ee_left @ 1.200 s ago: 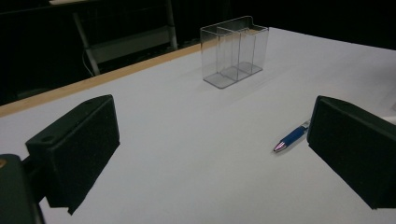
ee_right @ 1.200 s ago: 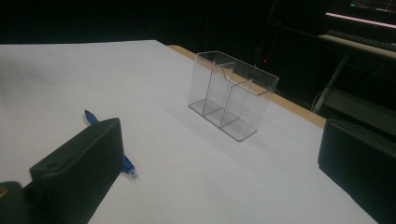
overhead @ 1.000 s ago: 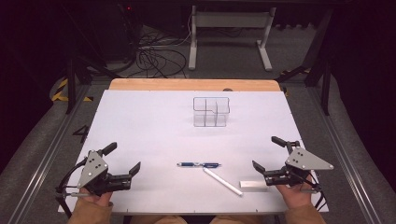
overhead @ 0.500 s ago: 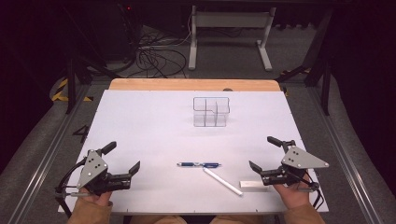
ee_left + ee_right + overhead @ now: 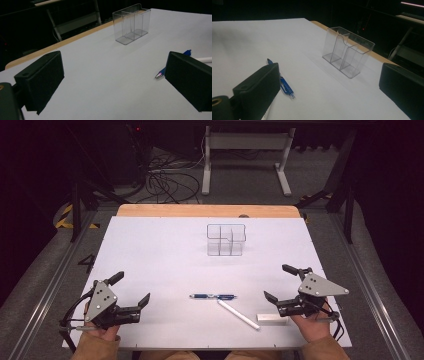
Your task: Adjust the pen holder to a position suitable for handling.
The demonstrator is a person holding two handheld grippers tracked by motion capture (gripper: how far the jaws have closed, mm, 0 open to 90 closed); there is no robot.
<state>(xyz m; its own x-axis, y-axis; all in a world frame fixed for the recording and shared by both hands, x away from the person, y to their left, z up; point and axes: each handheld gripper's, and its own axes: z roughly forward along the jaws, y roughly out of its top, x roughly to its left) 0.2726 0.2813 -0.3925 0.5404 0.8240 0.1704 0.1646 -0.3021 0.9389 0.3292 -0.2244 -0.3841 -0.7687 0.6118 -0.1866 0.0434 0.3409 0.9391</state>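
Observation:
A clear plastic organizer (image 5: 226,240) with compartments stands upright toward the far middle of the white table top (image 5: 160,255). A blue pen (image 5: 213,296) lies near the front centre, and a white pen (image 5: 238,314) lies slanted just behind its right end. A small white block (image 5: 272,319) rests beside my right gripper (image 5: 279,283), which is open and holds nothing. My left gripper (image 5: 130,289) is open at the front left, well away from the pens. In the left gripper view the organizer (image 5: 132,23) and the blue pen's tip (image 5: 162,72) lie ahead. The right gripper view has the organizer (image 5: 347,51) and the blue pen (image 5: 284,86).
A wooden strip (image 5: 205,210) edges the table's far side. Beyond it are a dark floor with cables (image 5: 165,182) and a metal stand (image 5: 245,150). Metal rails (image 5: 55,285) run along both sides of the table.
My right gripper has shifted a little to the left, toward the white block and the pens. The left gripper and the objects have stayed put.

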